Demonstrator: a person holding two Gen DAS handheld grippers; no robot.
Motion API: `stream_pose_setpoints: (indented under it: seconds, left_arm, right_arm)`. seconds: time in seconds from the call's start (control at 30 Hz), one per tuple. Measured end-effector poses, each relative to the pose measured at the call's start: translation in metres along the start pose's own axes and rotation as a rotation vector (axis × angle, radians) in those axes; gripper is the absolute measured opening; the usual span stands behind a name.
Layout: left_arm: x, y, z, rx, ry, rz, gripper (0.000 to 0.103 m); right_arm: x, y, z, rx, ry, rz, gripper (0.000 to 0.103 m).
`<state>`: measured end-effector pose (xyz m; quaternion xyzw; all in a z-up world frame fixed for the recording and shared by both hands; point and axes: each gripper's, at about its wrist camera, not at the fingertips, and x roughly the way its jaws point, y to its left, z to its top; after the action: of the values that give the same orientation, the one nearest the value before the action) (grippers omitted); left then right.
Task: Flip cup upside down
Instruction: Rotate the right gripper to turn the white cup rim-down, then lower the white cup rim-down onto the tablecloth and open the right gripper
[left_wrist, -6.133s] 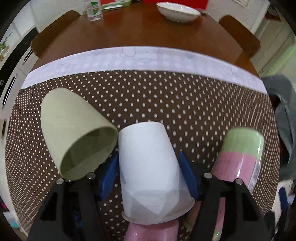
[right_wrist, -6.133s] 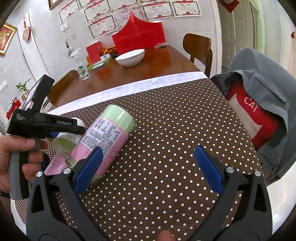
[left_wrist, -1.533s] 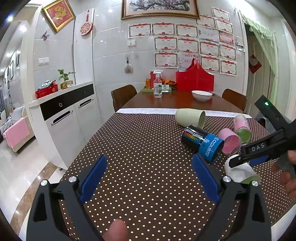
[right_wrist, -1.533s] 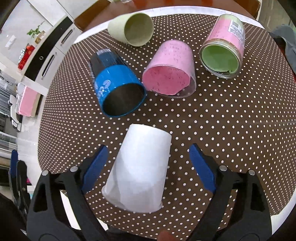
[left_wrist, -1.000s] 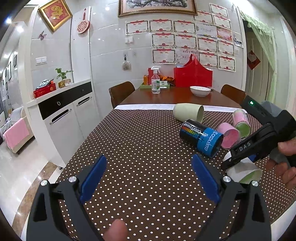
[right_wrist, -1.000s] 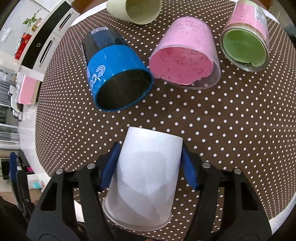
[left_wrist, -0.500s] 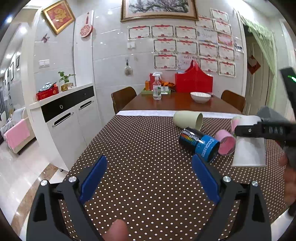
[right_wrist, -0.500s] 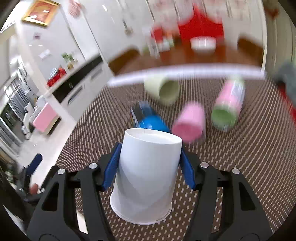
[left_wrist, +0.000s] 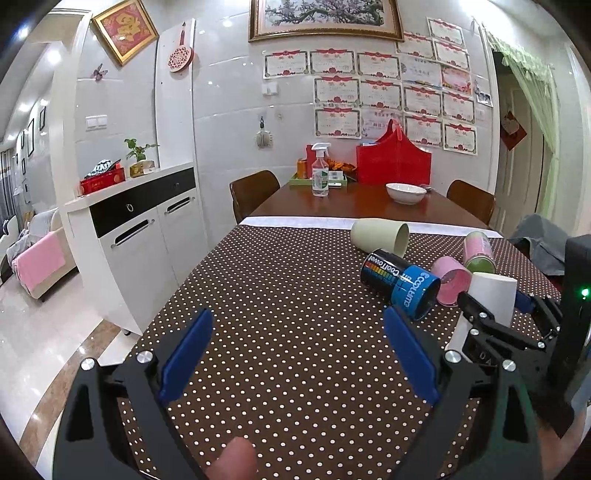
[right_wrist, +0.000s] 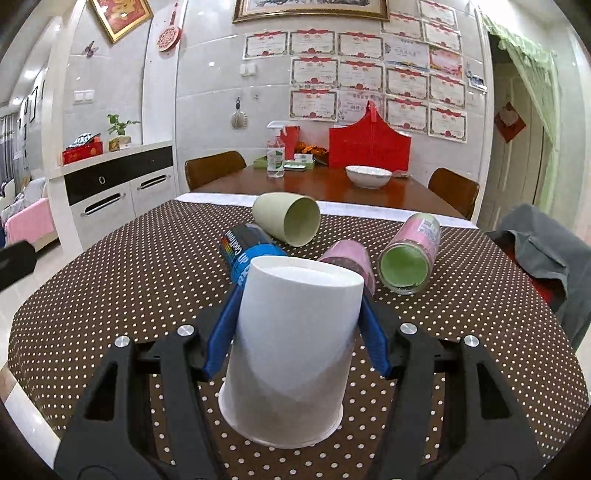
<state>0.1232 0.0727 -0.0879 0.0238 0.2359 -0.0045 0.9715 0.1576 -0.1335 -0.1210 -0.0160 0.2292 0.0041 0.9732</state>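
Note:
My right gripper is shut on a white paper cup. The cup stands upside down, wide rim on the dotted tablecloth, base up. The left wrist view shows the same cup at the right, held between the right gripper's blue pads. My left gripper is open and empty above the cloth, well left of the cup.
Several cups lie on their sides behind the white one: a blue-black one, a pale green one, a pink one and a pink-and-green jar. A white bowl and spray bottle stand farther back. A grey jacket hangs at right.
My right gripper closed on the lying white cup, lifted and turned it, and now holds it upside down with its rim on the cloth. My left gripper has stayed open and nearly still.

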Motion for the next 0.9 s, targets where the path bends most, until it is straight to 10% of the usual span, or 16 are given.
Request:
stream_pose_setpoints:
  seconds: [0.33,0.53,0.9]
  left_arm:
    - [-0.001,-0.003,-0.002,0.012,0.001,-0.006,0.092]
    - [-0.003,-0.006,-0.002,0.013,-0.002,-0.009,0.092]
    - [-0.02,-0.017,0.005,0.03,-0.039,0.0,0.092]
  right_arm:
    - [0.0,0.002,-0.017,-0.008,0.1,0.022,0.061]
    - [-0.008,-0.005,-0.019,0.046,0.119,0.081,0.097]
    - [-0.047,-0.027,0.007,0.146,0.088,0.17,0.097]
